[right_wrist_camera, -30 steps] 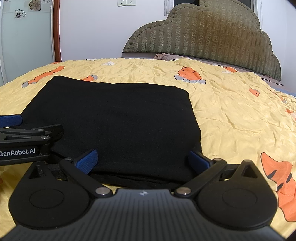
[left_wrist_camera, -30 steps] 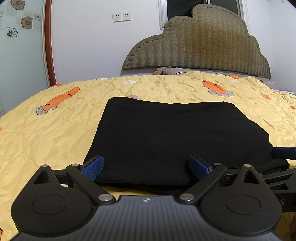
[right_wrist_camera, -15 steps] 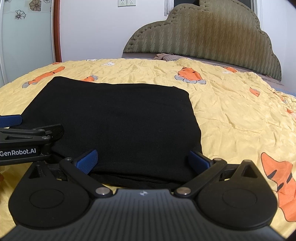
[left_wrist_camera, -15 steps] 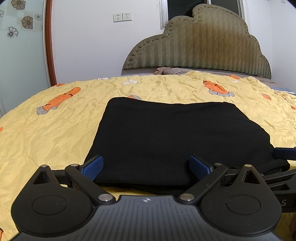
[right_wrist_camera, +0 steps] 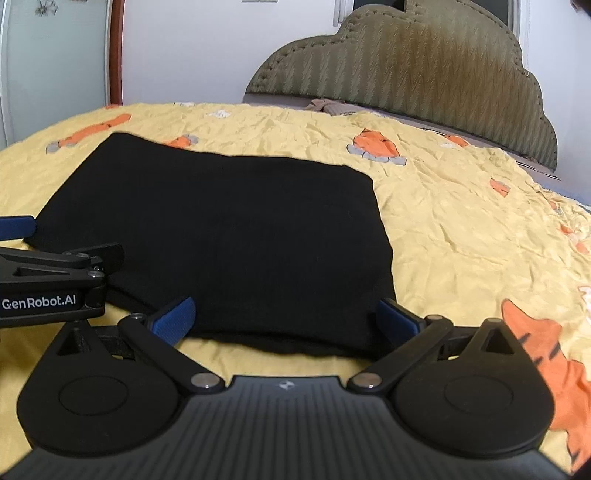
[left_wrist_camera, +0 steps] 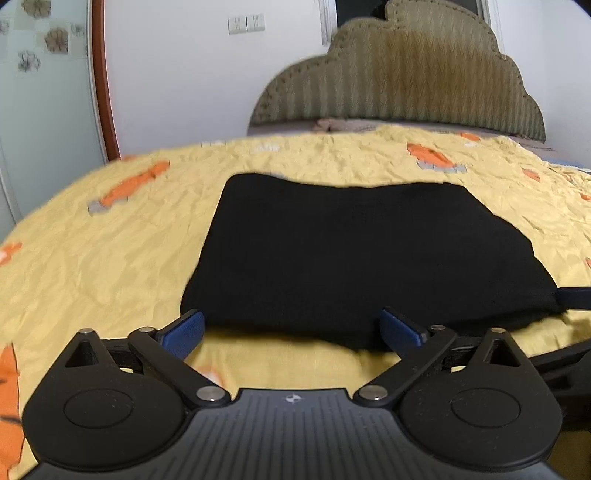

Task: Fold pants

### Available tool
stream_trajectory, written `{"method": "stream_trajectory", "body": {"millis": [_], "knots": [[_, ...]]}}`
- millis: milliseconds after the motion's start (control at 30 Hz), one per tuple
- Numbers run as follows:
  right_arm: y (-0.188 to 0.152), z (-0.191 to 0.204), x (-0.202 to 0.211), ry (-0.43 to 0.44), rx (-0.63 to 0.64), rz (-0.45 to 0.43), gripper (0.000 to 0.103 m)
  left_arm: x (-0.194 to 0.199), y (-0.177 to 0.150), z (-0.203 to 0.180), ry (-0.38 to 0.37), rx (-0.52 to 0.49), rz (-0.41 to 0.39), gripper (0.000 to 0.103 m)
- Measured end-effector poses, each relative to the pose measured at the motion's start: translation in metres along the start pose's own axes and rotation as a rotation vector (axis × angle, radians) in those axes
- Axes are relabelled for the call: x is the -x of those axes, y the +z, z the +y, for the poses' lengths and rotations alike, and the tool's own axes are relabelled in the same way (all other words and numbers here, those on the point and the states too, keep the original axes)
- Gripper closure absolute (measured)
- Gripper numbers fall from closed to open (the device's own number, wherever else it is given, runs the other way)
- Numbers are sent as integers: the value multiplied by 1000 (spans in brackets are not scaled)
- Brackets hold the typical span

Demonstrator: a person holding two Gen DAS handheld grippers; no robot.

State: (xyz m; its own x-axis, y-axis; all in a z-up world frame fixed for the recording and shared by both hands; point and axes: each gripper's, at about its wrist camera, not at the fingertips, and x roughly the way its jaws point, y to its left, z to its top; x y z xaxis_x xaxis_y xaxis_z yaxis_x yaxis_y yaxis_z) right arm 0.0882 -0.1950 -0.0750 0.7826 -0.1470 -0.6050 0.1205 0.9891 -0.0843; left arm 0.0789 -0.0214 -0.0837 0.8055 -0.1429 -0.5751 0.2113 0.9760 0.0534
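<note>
1. Yellow bedspread [left_wrist_camera: 110,258] fills both frames; your folded pants [left_wrist_camera: 362,258] lie mid-frame.
2. Your left gripper [left_wrist_camera: 291,328] and right gripper [right_wrist_camera: 284,314] gape wide, holding nothing.
3. You've backed off since a second ago; folding looks finished.

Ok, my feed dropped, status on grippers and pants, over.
Left gripper open, right gripper open, both at the near edge. Black pants folded flat on yellow bedspread, not gripped. Nothing in the way.

One folded black pants [left_wrist_camera: 354,258], two grippers, one yellow quilt [left_wrist_camera: 110,266], one headboard [left_wrist_camera: 406,81], two wall sockets [left_wrist_camera: 245,24]
</note>
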Motion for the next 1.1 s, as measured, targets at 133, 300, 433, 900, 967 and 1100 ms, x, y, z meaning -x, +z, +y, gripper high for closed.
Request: {"method": "stream_trajectory", "body": {"millis": [133, 300, 433, 900, 967, 1100], "knots": [[-12, 5, 9, -28, 17, 33, 0, 4, -10, 16, -37, 62, 73, 0], [-23, -11, 19, 11, -131, 80, 0, 12, -9, 20, -84, 38, 98, 0], [-23, -8, 34, -41, -150, 77, 0, 14, -9, 15, -79, 24, 128, 0], [-15, 5, 71, -56, -70, 4, 0, 35, -3, 26, -4, 56, 141, 0], [-16, 5, 73, -55, -77, -2, 0, 39, -3, 26, 12, 47, 144, 0], [-18, 3, 77, -45, -101, -14, 0, 44, -5, 26, 32, 41, 139, 0]]}}
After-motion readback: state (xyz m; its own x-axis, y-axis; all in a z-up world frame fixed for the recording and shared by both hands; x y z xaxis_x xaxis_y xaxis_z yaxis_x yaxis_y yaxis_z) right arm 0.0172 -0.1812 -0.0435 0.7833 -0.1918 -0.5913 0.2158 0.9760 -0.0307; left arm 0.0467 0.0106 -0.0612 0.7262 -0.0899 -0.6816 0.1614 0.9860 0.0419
